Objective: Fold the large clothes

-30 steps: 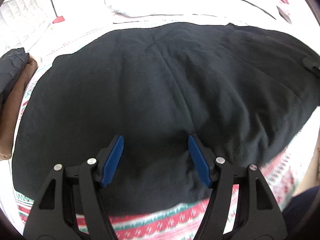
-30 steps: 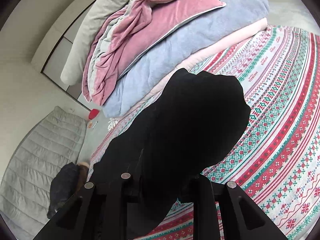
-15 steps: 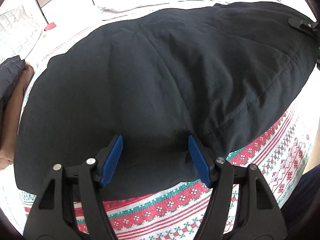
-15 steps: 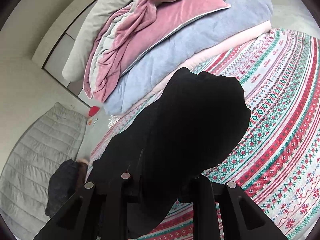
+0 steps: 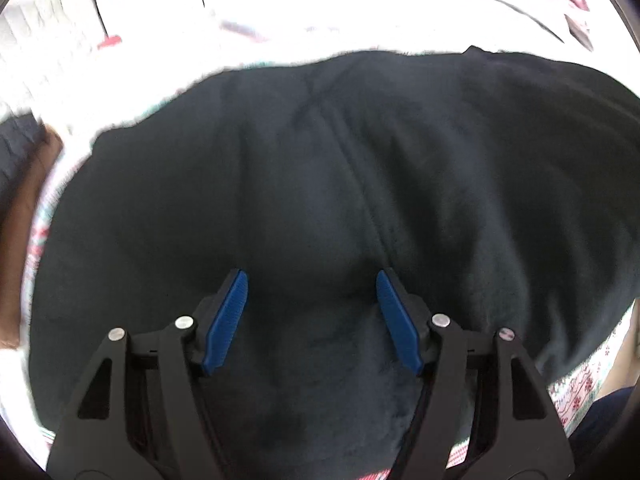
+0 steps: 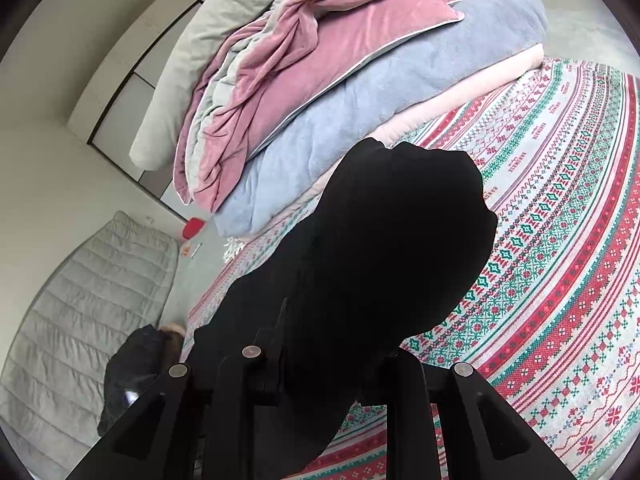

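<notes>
A large black garment point(image 5: 320, 184) lies spread on the red, green and white patterned bedspread point(image 6: 560, 240). My left gripper point(image 5: 312, 300) hangs low over the garment's near part, pointing down. Its blue pads point(image 5: 228, 316) stand wide apart and open, with only flat cloth beneath them. In the right wrist view a lifted end of the same black garment point(image 6: 392, 248) is bunched and draped over my right gripper point(image 6: 332, 364). That gripper is shut on the cloth, which hides its fingertips.
A stack of folded blankets point(image 6: 360, 80), pink, blue and pale, sits at the far end of the bed. A grey quilted mat point(image 6: 80, 312) lies on the floor beside it. Dark and brown folded clothes point(image 5: 24, 184) rest at the bed's left edge.
My left gripper has moved forward and down over the garment, and the near hem and bedspread strip have dropped out of its view. The right gripper keeps its hold, nearly still.
</notes>
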`<state>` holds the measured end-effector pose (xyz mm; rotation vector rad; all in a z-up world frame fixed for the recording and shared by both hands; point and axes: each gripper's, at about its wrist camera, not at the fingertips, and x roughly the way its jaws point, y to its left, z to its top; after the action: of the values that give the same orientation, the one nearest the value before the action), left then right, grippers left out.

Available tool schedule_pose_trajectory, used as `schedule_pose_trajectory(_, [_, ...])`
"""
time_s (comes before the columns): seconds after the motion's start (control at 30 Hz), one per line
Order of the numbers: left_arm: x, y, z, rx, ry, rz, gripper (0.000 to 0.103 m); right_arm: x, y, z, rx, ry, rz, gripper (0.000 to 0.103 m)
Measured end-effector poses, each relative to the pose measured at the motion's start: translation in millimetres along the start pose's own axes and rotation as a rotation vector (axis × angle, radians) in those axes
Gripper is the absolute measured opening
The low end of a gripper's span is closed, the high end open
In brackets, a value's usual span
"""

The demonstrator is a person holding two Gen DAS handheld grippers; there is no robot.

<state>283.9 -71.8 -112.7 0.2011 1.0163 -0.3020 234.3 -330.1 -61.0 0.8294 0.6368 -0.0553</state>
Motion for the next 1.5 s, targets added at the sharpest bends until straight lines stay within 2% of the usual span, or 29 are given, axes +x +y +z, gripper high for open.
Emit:
schedule_pose_trajectory(0.13, [-1, 0, -1, 0.018, -0.003, 0.01, 0.069, 1, 8, 0, -0.035, -0.006, -0.004, 0.023])
schedule_pose_trajectory(0.23, [-4, 8, 7, 0.002, 0.02, -0.024, 0.068, 0, 12, 2, -0.037, -0.01, 0.011, 0.022])
schedule_pose_trajectory(0.43, [-15, 15, 37, -0.017, -0.031, 0.013, 0.068, -1, 20, 6, -0.036, -0.022, 0.027, 0.022])
schedule_pose_trajectory(0.63, [22, 8, 76, 0.019, 0.015, 0.121, 0.068, -1, 29, 5, -0.069, -0.033, 0.022, 0.022])
schedule_pose_trajectory(0.73, [52, 4, 76, 0.007, 0.102, 0.139, 0.069, 0, 30, 7, -0.068, -0.031, 0.026, 0.022])
schedule_pose_trajectory(0.8, [51, 4, 72, -0.001, 0.08, 0.147, 0.069, 1, 30, 8, -0.065, -0.029, 0.03, 0.022])
schedule_pose_trajectory(0.9, [49, 9, 69, -0.008, 0.074, 0.123, 0.069, 3, 33, 9, -0.068, -0.031, 0.036, 0.022])
schedule_pose_trajectory(1.03, [41, 29, 73, -0.035, 0.086, 0.051, 0.068, 2, 38, 9, -0.082, -0.036, 0.04, 0.022])
schedule_pose_trajectory(1.13, [23, 35, 65, -0.045, 0.068, 0.021, 0.068, 3, 36, 11, -0.075, -0.032, 0.042, 0.022])
schedule_pose_trajectory(1.23, [-6, 29, 40, 0.005, 0.049, -0.02, 0.068, 2, 31, 10, -0.058, -0.027, 0.042, 0.023])
schedule_pose_trajectory(1.37, [-35, 18, 3, 0.098, 0.067, -0.023, 0.068, 1, 30, 10, -0.055, -0.026, 0.042, 0.023])
schedule_pose_trajectory(1.5, [-42, -3, -27, 0.183, 0.083, 0.0, 0.068, 1, 33, 8, -0.061, -0.027, 0.042, 0.023])
